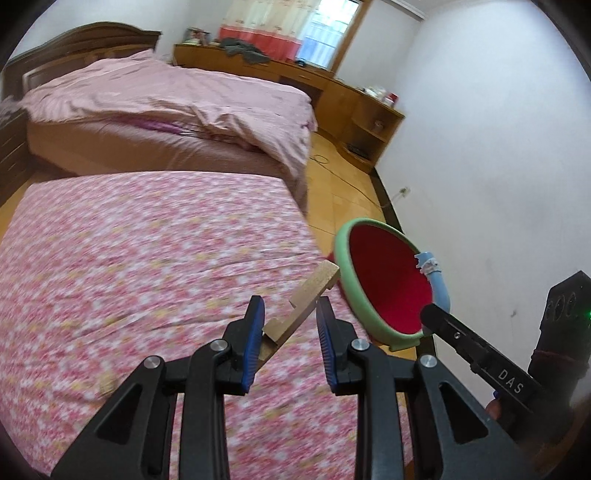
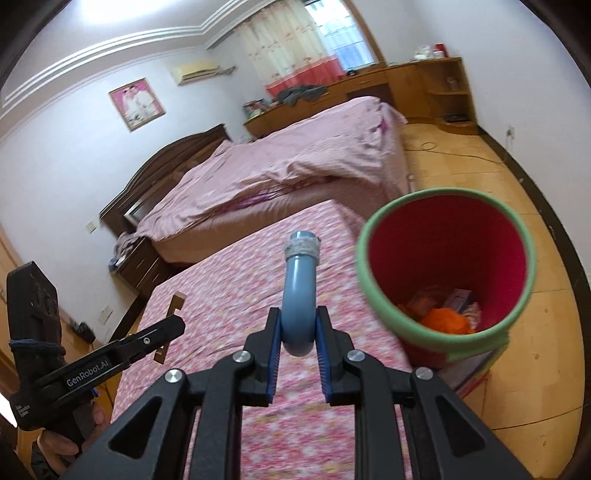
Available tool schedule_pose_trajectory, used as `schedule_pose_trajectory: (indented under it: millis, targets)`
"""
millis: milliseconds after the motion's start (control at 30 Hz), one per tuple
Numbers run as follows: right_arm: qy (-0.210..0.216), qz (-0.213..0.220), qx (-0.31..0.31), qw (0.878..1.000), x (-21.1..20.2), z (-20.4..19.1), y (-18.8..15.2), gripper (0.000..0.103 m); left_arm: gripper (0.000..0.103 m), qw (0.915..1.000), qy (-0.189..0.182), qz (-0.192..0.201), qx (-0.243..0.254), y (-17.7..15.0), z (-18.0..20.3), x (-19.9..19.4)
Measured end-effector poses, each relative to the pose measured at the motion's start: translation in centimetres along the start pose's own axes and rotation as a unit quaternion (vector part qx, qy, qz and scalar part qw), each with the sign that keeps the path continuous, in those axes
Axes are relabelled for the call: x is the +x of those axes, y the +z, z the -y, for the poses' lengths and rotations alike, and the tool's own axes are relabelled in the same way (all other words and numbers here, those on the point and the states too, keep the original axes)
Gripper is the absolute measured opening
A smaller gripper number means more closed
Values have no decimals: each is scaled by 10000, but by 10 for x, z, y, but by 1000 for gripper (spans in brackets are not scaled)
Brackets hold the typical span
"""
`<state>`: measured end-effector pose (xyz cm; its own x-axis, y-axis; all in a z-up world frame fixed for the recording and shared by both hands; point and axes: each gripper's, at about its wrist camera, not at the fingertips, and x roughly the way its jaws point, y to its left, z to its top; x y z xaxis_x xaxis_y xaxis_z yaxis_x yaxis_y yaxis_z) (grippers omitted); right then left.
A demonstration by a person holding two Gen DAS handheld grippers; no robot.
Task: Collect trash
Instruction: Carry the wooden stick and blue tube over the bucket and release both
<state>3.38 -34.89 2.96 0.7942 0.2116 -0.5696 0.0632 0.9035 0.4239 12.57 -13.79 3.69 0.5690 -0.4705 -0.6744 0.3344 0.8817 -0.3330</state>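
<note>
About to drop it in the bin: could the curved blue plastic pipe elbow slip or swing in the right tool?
Curved blue plastic pipe elbow looks rigid and smooth, so it may pivot between the right tool pads, which clamp only its rounded bend. Probably light; the taped end might snag the green-rimmed red bin.

1. Light: soft daylight enters through the curtained window (image 1: 325,33); room evenly bright.
2. Blur: floral mattress cover (image 1: 147,266) smeared by motion.
3. Distortion: fisheye bending, dark corner vignette.

Two grippers (image 1: 290,321) (image 2: 297,334), one wooden piece (image 1: 306,301), one blue pipe elbow (image 2: 298,295), one red bin (image 2: 448,221), two beds (image 1: 147,251) (image 1: 177,99)
</note>
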Motion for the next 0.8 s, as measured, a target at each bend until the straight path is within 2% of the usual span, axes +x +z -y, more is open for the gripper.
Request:
schedule_pose_trajectory:
  millis: [267,600,800]
  targets:
    - [-411,89,298,9987,-3,48,9,20,29,9984,-242,-164,477,12,49,39]
    - [-718,5,707,9949,10,112,16,20,29,9942,-495,-471,834,20,91,111]
    - [-886,-21,791,9929,23,139,21,20,28,9901,-460,-472,1241,21,111,144]
